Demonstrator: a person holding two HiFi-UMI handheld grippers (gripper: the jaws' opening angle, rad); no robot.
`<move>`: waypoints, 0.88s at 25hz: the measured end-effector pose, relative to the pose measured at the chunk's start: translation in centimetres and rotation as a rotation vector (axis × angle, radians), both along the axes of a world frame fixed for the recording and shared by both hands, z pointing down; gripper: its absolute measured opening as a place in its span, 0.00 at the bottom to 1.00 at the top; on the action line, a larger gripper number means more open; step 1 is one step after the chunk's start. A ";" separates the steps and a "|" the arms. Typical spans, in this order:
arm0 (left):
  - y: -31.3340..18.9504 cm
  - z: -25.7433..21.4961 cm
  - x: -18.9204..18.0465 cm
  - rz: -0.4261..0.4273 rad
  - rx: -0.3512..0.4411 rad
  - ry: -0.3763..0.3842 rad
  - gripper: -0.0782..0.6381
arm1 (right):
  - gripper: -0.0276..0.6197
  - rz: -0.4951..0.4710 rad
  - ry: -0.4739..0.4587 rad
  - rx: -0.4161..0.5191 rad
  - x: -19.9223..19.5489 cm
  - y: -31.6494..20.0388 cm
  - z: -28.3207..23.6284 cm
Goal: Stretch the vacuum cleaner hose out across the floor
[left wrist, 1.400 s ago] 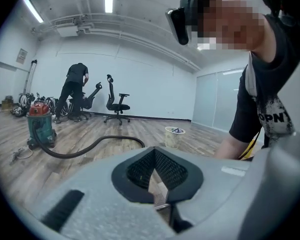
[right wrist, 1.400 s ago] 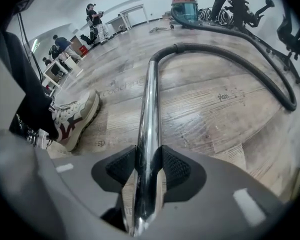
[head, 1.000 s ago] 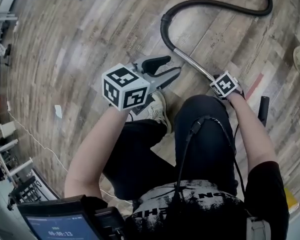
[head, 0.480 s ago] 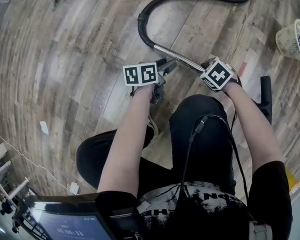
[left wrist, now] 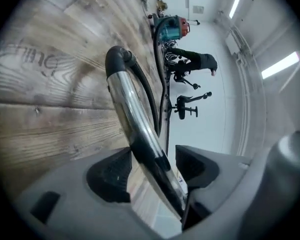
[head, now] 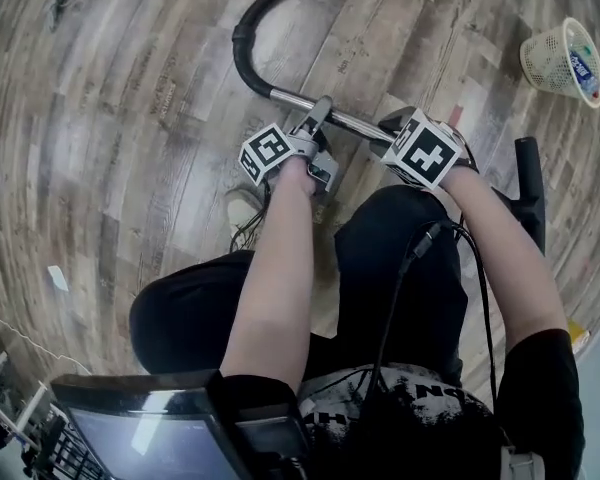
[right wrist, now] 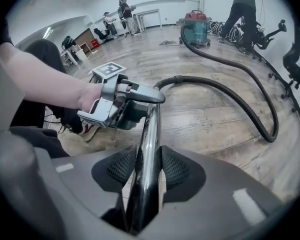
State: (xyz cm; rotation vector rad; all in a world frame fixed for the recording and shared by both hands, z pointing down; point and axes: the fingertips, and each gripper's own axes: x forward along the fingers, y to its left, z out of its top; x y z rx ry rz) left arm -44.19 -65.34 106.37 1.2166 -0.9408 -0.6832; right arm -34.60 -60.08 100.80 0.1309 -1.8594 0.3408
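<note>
The black vacuum hose (head: 242,43) curves across the wood floor and joins a chrome tube (head: 355,123). My left gripper (head: 318,111) stands open with its jaws either side of that tube (left wrist: 135,114), and a gap shows beside the pads (left wrist: 110,171). A short way along, my right gripper (head: 395,128) is shut on the same tube (right wrist: 151,129), both pads pressing it. In the right gripper view the left gripper (right wrist: 140,95) sits just ahead on the tube, and the hose (right wrist: 230,91) loops back to the red and teal vacuum cleaner (right wrist: 195,29).
A white mesh basket (head: 555,58) stands at the far right. A black office chair (head: 525,183) is close behind my right arm. People (right wrist: 245,6) and tables are at the far end of the room. A paper scrap (head: 57,278) lies at left.
My left gripper has swung from above my knee over to the chrome tube and now straddles it. The right gripper has kept its hold on the tube.
</note>
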 end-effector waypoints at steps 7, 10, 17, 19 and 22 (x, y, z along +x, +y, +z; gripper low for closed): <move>-3.9 -1.7 -2.6 -0.240 0.124 0.176 0.33 | 0.31 -0.044 -0.053 -0.023 -0.9 0.7 -1.8; -5.1 -5.3 -3.5 -0.300 0.237 0.262 0.21 | 0.31 -0.046 -0.057 -0.022 -1.1 0.3 -2.0; -6.4 -9.5 -3.7 -0.232 0.351 0.077 0.19 | 0.30 -0.062 -0.049 0.039 -1.4 -0.5 -1.4; -6.5 -9.6 -3.8 -0.218 0.352 0.026 0.19 | 0.31 -0.059 -0.035 0.020 -1.4 -0.5 -1.2; -6.4 -9.6 -3.7 -0.186 0.357 -0.054 0.19 | 0.35 -0.039 -0.004 -0.053 -1.4 -0.1 0.0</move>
